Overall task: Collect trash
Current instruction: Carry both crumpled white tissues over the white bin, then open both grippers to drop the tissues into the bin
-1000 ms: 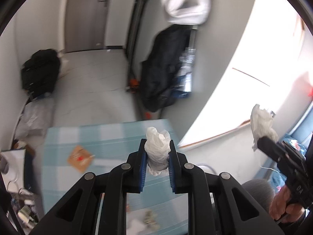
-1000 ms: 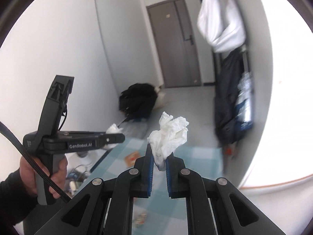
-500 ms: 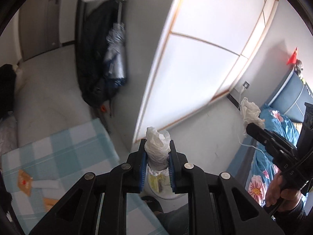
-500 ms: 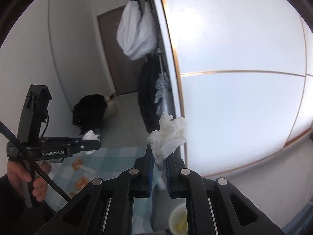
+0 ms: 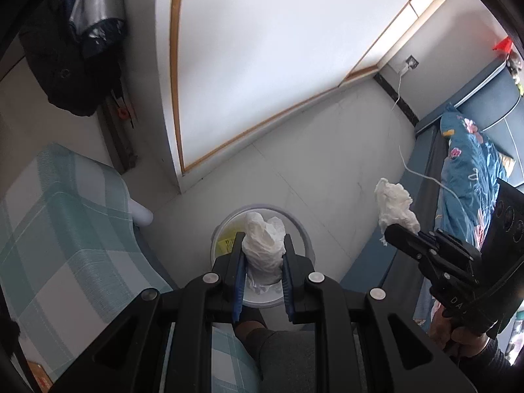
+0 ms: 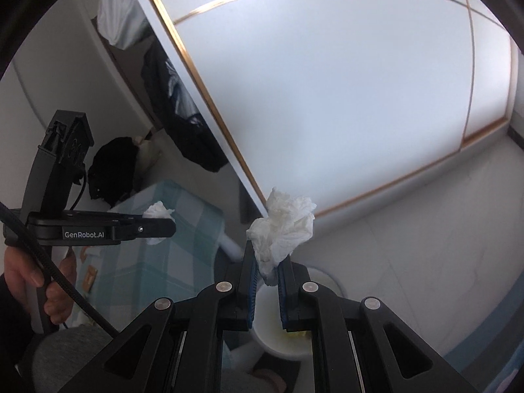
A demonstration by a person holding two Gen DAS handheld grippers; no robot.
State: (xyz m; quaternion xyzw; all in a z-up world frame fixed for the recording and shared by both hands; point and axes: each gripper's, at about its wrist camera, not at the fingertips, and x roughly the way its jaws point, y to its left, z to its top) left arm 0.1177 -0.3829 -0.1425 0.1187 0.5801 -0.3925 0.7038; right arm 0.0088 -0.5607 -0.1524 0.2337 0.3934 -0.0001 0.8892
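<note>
- Bin [image 5: 306,239] sits on the floor by the worktop [image 5: 65,216], some trash inside already.
- Left gripper [image 5: 262,255] clamps a tissue [image 5: 263,249] right above it.
- Right gripper [image 6: 266,278] pinches another wad [image 6: 283,229]; neither's dropped yet.

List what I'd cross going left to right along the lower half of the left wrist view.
Checked table → white bin with the left tissue held over it → right tissue → right gripper → bed.

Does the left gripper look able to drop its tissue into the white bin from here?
Probably yes: the left gripper holds its tissue right above the open white bin, nothing between.
</note>
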